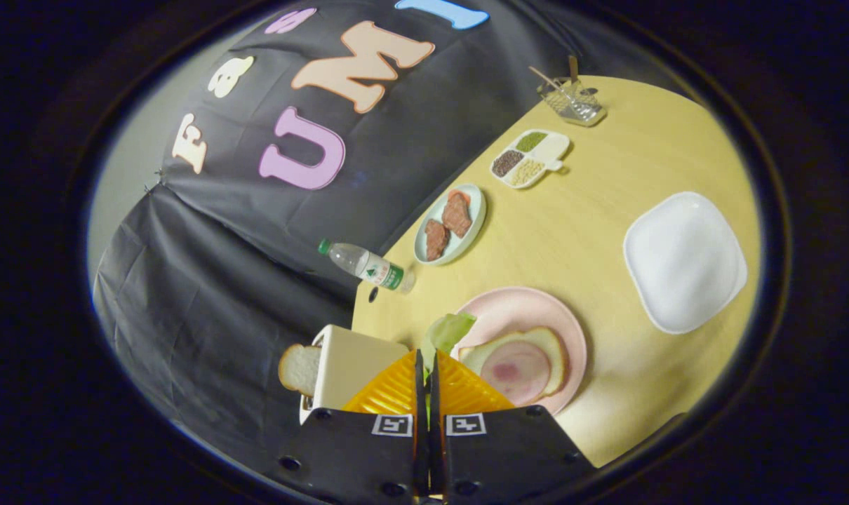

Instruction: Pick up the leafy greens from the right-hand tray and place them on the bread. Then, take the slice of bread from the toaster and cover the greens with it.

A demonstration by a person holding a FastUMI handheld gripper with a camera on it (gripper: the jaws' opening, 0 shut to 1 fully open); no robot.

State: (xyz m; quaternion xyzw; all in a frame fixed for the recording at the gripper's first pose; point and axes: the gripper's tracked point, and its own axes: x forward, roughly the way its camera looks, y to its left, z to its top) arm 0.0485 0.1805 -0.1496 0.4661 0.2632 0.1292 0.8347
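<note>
Pinching leafy greens (448,332) — gripper (426,359) fingers closed.

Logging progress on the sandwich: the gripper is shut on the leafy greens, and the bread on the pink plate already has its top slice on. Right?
Not quite. The gripper is shut on the leafy greens, but the bread on the pink plate is uncovered, ham showing; the other bread slice sits in the toaster, as the gripper view shows.

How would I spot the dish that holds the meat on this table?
Start at the round pale wooden table, then go to its edge along the black cloth wall. There, between the clear plastic water bottle with a green cap and the white divided tray of grains, sits a pale blue oval plate. It alone carries brown meat slices. The tongs are shut on a green lettuce leaf.
</note>
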